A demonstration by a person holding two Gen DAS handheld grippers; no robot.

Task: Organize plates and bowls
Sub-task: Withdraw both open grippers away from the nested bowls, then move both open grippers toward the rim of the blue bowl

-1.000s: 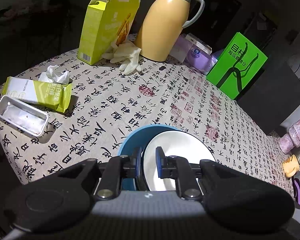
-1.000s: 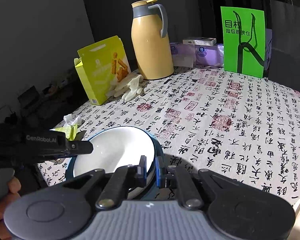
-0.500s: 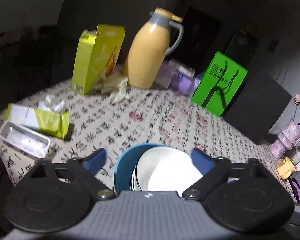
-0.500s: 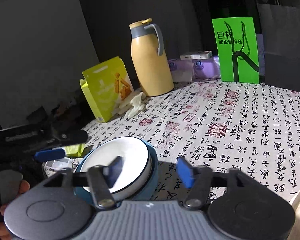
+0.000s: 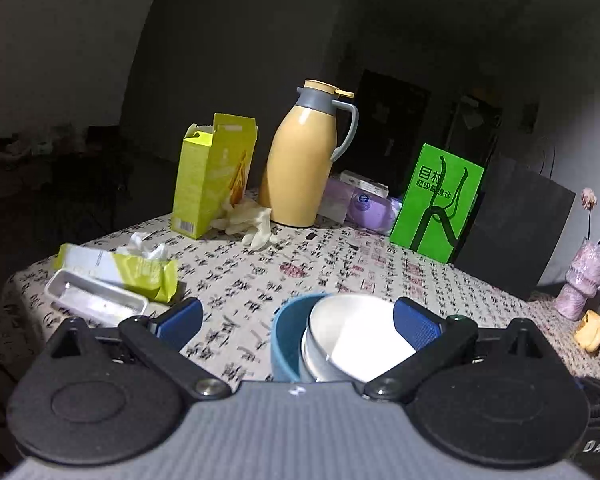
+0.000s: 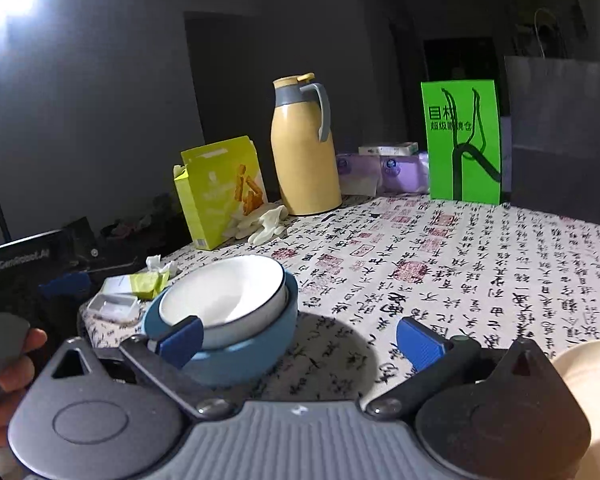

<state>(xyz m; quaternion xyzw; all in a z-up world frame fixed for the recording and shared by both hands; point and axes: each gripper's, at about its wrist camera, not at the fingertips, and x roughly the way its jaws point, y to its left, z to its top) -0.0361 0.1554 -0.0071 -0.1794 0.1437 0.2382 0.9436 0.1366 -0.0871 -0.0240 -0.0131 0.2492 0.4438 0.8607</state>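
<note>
Dim room, table (image 6: 480, 264) under a cloth printed with characters. Near its front edge, white bowl (image 6: 224, 296) nested in blue bowl (image 6: 244, 344), stacked to save space. Left gripper (image 5: 296, 320) and right gripper (image 6: 300, 338) just sprung wide, gripping nothing.

White bowl (image 6: 224, 296) with a thin dark rim sits nested in the bigger blue bowl (image 6: 256, 344), both upright on the calligraphy-print tablecloth (image 6: 460, 280), near its front edge, the white 1 tipped a little toward 10 o'clock in the right wrist view
</note>
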